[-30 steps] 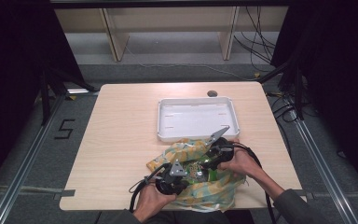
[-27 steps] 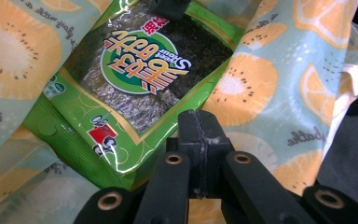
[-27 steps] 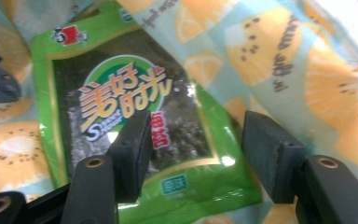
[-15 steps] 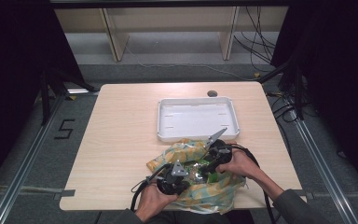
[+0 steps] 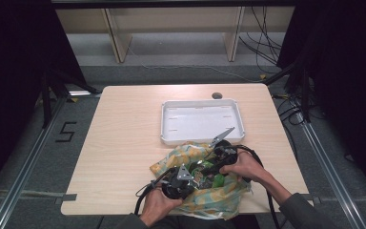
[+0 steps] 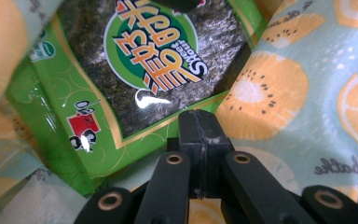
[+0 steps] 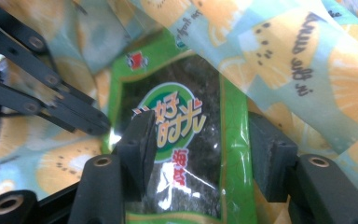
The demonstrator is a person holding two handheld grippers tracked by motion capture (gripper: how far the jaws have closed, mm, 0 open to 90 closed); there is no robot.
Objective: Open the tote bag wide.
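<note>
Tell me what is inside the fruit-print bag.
A green seaweed snack packet lies inside the fruit-print bag, between the right gripper's open jaws. The bag's folds cover anything beneath the packet.

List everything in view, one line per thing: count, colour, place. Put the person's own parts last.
table: one, light wood, centre of the high view.
tray: one, white, empty, on the table's far right half.
bag: one, pale blue with orange fruit slices, at the table's near edge.
seaweed packet: one, green with dark panel, lying in the bag's opening.
floor mark "5": one, black, left of the table.
cables: several, black, on the floor at far right.
left gripper: one, black, jaws shut, on the bag beside the packet.
right gripper: one, black, jaws open astride the packet.
hands: two, each holding a gripper.
</note>
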